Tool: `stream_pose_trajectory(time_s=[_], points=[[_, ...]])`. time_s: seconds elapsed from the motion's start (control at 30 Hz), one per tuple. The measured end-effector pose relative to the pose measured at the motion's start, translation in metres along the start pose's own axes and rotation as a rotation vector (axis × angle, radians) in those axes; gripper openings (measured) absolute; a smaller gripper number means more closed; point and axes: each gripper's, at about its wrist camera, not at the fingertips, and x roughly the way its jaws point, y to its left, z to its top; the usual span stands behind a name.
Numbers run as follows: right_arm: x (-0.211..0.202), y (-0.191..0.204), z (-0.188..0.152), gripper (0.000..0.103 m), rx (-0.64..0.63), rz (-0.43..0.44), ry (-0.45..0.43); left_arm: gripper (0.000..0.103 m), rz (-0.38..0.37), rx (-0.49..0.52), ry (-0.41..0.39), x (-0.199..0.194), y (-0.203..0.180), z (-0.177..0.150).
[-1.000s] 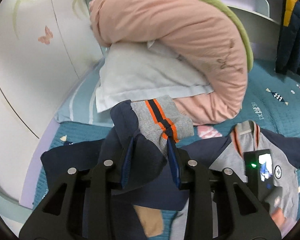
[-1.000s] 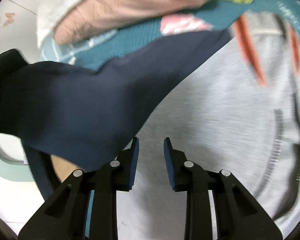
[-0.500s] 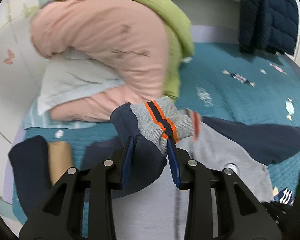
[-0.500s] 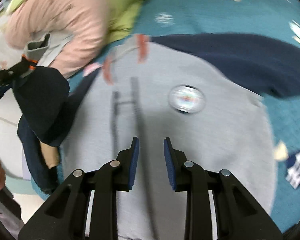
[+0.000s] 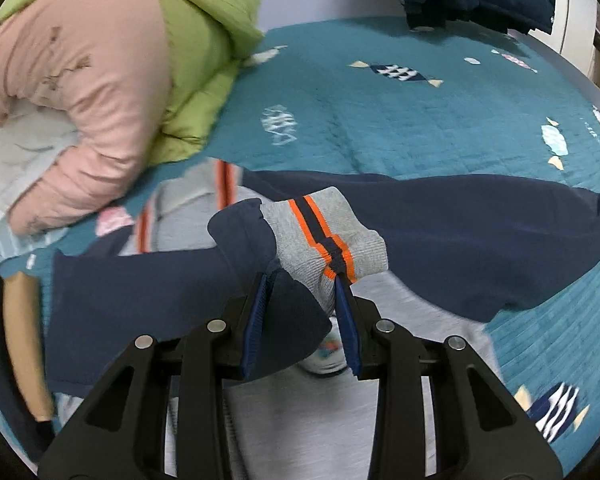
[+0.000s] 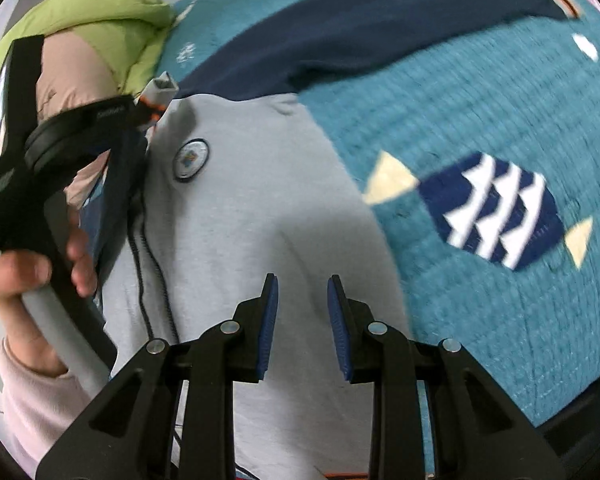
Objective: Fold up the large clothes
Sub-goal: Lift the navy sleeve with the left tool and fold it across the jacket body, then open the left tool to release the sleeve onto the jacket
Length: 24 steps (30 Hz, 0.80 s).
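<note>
**Folding the first sleeve across the jacket**

Carrying a sleeve over the body of the garment is the step in hand, as I judge it. The left gripper (image 5: 302, 320) has its fingers closed on the sleeve cuff (image 5: 328, 240), a grey ribbed cuff with orange and navy stripes, and holds it in the middle of the left wrist view, above the grey front of the jacket (image 6: 236, 208). The jacket lies spread on the bed (image 5: 380, 120), which has a teal quilted cover with fish patterns. The right gripper (image 6: 302, 328) hovers low over the grey front, at the bottom centre of its own view; its fingers stand apart with nothing between them.

The next move probably calls for lowering the cuff onto the grey front and letting it go, so that the sleeve lies flat across the chest. The free gripper could then press the fabric or go for the other sleeve.

By count: one jacket, with two navy sleeves, one held and the other sleeve (image 5: 460, 232) stretched out toward the right edge; one round badge (image 6: 191, 159) on the chest; two grippers. In the upper left of the left wrist view there is a pile of bedding (image 5: 112, 80), pink and green.
</note>
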Motion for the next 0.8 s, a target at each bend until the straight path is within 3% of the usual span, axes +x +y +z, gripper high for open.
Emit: stream_pose_trajectory(time_s=[0.13,0.2,0.23,0.4,0.5,0.6,0.63,0.8], points=[[-0.007,-0.008,0.003,0.025,0.024,-0.001,-0.017,0.036,-0.049,0.012,0.012,-0.002,-0.019,-0.002],[-0.011,-0.009,0.005,0.025,0.031,0.001,-0.027,0.049,-0.072,0.031,0.029,-0.003,-0.028,-0.003],[-0.013,-0.009,0.005,0.025,0.033,-0.001,-0.031,0.061,-0.088,0.044,0.034,-0.004,-0.031,-0.003],[-0.033,-0.021,0.006,0.027,0.047,-0.012,-0.062,0.074,-0.179,0.094,0.015,-0.034,-0.029,-0.008],[-0.041,-0.021,0.010,0.029,0.053,-0.007,-0.078,0.081,-0.271,0.049,0.010,-0.054,-0.005,-0.010],[-0.042,-0.007,0.022,0.039,0.027,-0.022,-0.090,0.081,-0.317,-0.006,0.011,-0.068,0.031,-0.013],[-0.041,-0.001,0.027,0.044,0.017,-0.021,-0.093,0.081,-0.312,-0.020,0.010,-0.071,0.044,-0.014],[-0.028,0.028,0.048,0.044,-0.038,-0.028,-0.094,0.081,-0.193,-0.117,0.028,-0.064,0.129,-0.036]])
